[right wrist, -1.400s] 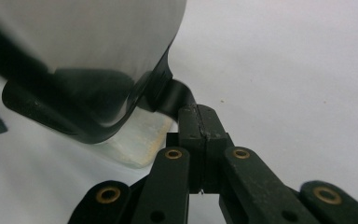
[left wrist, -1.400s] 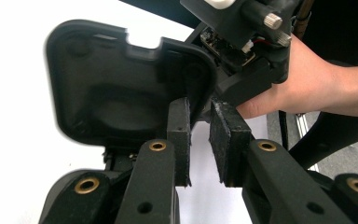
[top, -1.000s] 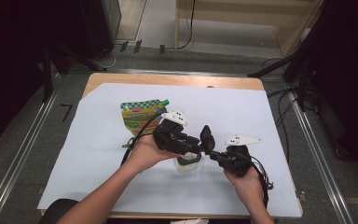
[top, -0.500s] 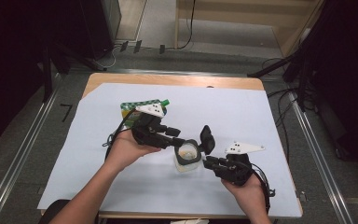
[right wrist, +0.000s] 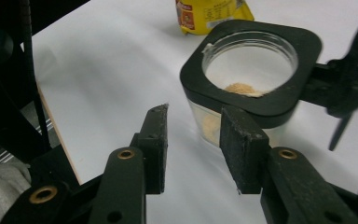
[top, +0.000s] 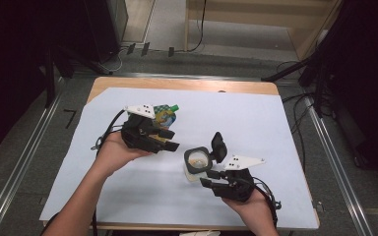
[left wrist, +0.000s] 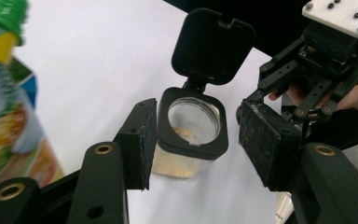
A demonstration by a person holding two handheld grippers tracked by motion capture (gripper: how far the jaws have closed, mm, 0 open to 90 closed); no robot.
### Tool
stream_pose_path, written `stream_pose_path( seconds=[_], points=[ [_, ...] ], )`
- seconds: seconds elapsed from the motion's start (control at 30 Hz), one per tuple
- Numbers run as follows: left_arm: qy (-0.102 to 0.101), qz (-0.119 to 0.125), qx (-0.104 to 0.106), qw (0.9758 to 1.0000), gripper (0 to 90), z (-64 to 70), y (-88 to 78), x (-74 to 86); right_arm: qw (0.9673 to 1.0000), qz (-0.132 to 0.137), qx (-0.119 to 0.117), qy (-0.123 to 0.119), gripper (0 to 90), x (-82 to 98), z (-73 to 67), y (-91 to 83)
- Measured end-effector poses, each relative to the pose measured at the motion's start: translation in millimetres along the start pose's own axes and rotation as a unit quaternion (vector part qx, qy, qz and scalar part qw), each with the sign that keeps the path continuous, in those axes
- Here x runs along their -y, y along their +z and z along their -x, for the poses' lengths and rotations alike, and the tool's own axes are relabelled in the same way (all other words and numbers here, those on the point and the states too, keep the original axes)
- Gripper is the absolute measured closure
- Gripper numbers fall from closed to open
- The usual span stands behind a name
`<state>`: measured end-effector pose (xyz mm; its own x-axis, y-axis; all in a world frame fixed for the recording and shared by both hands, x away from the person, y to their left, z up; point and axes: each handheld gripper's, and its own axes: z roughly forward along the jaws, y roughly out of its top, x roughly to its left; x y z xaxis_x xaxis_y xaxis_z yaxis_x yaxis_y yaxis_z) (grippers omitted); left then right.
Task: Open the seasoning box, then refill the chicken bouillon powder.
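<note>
A clear jar (top: 198,162) with a square black collar stands on the white sheet. Its flip lid (top: 219,146) is swung up, and there is tan powder in the bottom (right wrist: 245,87). My left gripper (top: 171,139) hovers to the jar's left, open. Its jaws have just been opening, and the jar (left wrist: 191,135) stands beyond them, apart from the pads. My right gripper (top: 208,178) sits just in front of the jar and is open too. Its jaws have also just been opening, with nothing pinched between them (right wrist: 193,144). A colourful pouch (top: 166,117) with a green cap lies behind the left gripper.
The white sheet (top: 275,123) covers most of the wooden table (top: 177,84). Cables trail from both grippers across it. Metal rails (top: 24,162) and dark equipment flank the table, with floor beyond the far edge.
Both grippers were close on the jar a second ago. The left has drawn away to the left and opened wider; the right has let go and backed toward the front edge.
</note>
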<state>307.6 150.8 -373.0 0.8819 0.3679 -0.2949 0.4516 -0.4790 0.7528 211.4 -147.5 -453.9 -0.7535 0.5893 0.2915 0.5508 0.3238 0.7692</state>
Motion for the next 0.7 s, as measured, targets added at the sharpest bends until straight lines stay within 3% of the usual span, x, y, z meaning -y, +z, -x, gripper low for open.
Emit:
stream_pose_path(
  seconds=[0.17,0.7],
  points=[
    [-0.018,0.005,-0.01,0.9998,48.3,-9.5,-15.1,4.5,0.9999,-0.003,-0.009,-0.006,58.7,-1.8,-5.4,6.3],
    [-0.035,-0.004,-0.037,0.9987,48.3,-23.3,-49.0,21.8,0.9994,-0.013,-0.02,-0.025,53.9,-10.0,-15.7,18.8]
  ],
)
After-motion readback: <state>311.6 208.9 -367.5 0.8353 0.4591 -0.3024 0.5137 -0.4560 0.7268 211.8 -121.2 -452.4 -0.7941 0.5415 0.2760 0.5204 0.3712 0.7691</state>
